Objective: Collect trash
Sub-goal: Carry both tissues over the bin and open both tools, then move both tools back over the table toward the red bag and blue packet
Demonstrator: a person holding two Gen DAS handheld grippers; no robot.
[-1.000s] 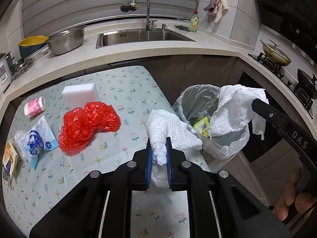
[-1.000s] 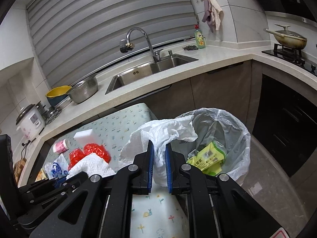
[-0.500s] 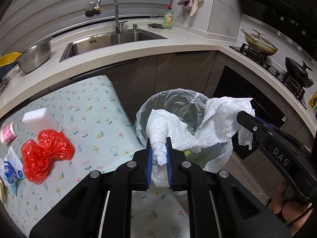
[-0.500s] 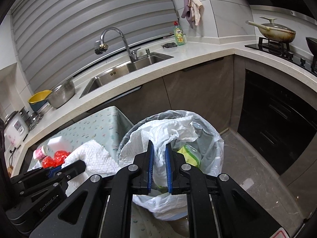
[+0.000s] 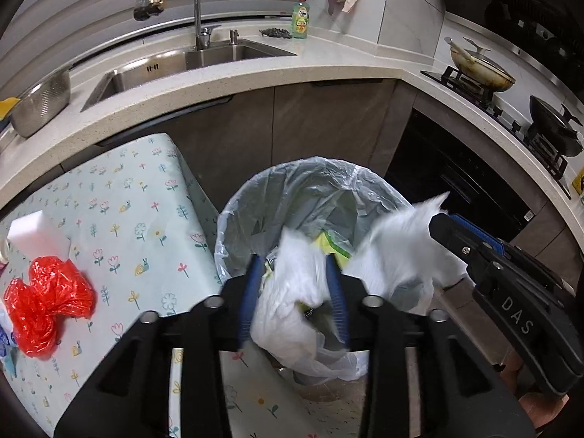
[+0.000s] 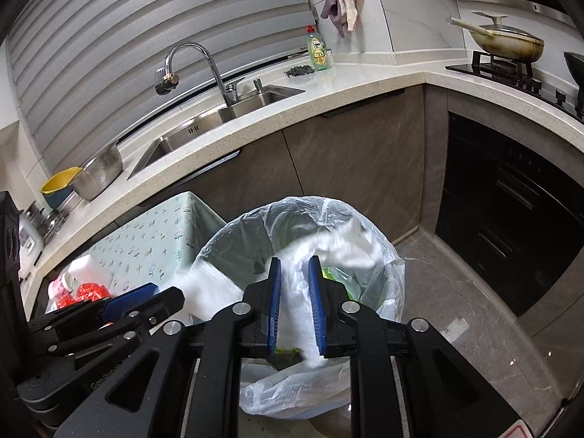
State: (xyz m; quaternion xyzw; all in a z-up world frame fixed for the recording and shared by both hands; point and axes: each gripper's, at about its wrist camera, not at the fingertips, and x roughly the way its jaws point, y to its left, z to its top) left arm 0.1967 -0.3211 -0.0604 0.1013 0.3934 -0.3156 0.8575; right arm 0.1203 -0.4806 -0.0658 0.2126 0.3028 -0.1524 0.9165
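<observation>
Both grippers have let go since 0.5 s ago. Left gripper (image 5: 294, 292) & right gripper (image 6: 295, 299) now have jaws spread wide. Two blurry white paper towels (image 5: 288, 299) (image 6: 339, 246) sit loose betw. the fingers, over the trash bin (image 5: 314, 182) beside the table (image 5: 120, 219).

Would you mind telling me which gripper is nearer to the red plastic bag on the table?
Left. The left gripper hangs over the bin's table-side rim, closer to the red plastic bag. The right gripper is over the bin's far side.
</observation>
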